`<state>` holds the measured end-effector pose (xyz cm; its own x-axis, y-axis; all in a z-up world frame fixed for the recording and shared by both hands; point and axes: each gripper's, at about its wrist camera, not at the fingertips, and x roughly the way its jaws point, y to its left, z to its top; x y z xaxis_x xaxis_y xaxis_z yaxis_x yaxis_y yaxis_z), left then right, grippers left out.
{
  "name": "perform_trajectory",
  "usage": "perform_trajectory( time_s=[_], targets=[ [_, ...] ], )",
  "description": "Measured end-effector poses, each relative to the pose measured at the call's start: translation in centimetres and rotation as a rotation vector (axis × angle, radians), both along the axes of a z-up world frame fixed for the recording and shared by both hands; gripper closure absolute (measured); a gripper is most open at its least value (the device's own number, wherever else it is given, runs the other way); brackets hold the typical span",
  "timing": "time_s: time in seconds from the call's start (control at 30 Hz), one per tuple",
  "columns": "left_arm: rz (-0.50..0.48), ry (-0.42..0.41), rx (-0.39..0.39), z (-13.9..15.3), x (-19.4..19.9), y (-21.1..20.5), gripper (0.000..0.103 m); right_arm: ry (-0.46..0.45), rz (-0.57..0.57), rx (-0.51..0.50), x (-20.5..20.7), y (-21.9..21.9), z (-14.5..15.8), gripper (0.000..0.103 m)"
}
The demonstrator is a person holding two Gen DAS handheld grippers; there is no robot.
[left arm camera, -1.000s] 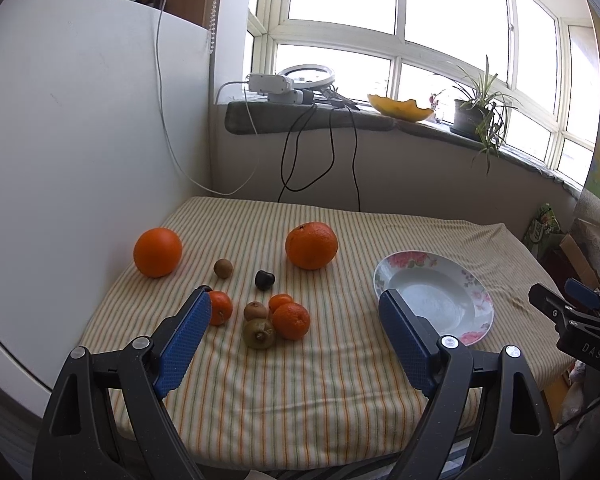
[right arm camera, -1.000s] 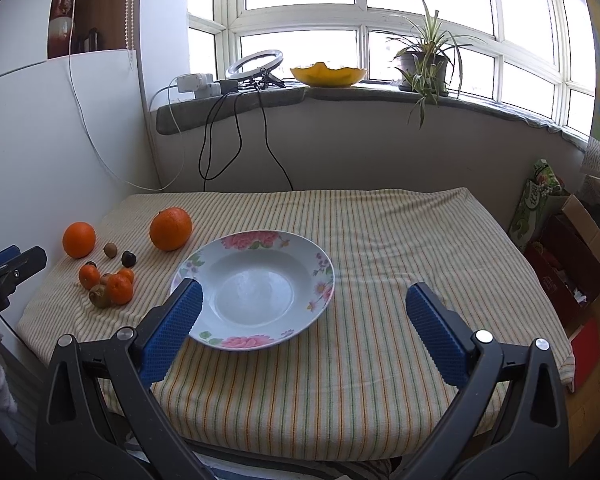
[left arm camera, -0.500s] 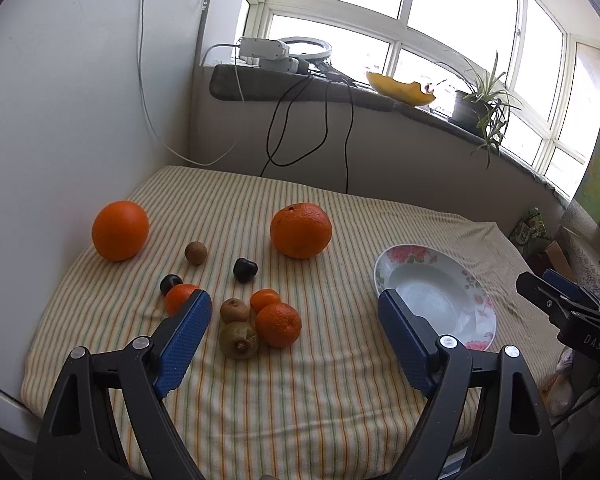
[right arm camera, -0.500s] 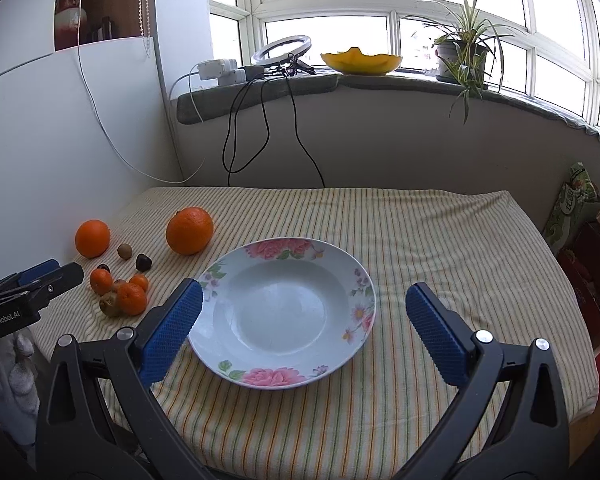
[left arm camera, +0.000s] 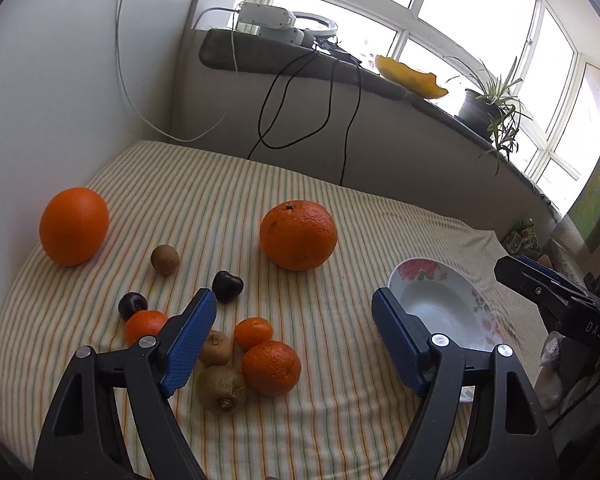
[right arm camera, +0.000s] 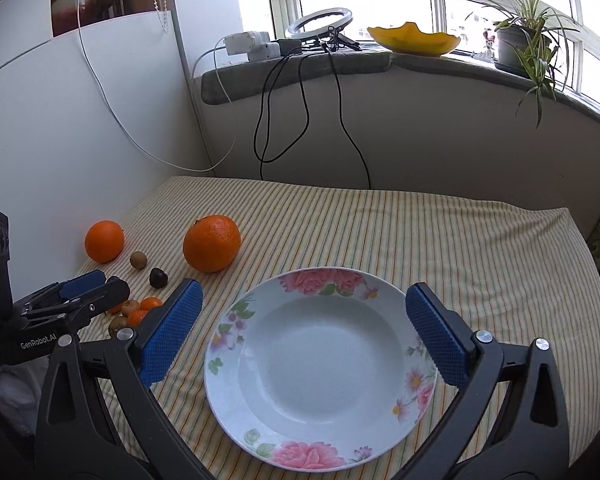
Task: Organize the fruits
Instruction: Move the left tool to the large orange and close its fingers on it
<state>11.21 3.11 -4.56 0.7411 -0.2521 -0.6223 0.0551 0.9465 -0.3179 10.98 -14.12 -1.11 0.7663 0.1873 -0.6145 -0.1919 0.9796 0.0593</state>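
On the striped tablecloth (left arm camera: 340,208), small fruits lie under the left gripper (left arm camera: 292,340), its jaws wide apart. The flowered plate (right arm camera: 320,364) sits empty between the right gripper (right arm camera: 304,332) fingers, also apart.

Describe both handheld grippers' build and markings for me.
Left gripper and right gripper match: black plastic triangular frames with silver screws, blue textured finger pads. From the side, the left body reads "GenRobot.AI"; the right's shows "DAS". No sleeves or cables visible.
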Motion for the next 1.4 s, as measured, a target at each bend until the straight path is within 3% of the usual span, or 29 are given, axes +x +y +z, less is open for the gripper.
perform_trajectory(
  time_s=[0.4, 0.7, 1.07, 1.4],
  targets=[
    [-0.052, 0.106, -0.115, -1.6, 6.0, 0.5, 0.033, 0.205, 0.103, 0.105, 8.9, 3.2, -1.0, 0.000],
    [-0.060, 0.155, -0.155, -2.3, 7.9, 0.9, 0.035, 0.339, 0.150, 0.153, 13.9, 5.9, -2.9, 0.008],
    [-0.064, 0.195, -0.183, -2.9, 9.3, 1.2, 0.035, 0.457, 0.184, 0.225, 17.8, 8.6, -5.7, 0.019],
    [-0.061, 0.222, -0.192, -3.7, 10.3, 1.3, 0.040, 0.510, 0.198, 0.216, 19.3, 10.4, -7.5, 0.032]
  ],
)
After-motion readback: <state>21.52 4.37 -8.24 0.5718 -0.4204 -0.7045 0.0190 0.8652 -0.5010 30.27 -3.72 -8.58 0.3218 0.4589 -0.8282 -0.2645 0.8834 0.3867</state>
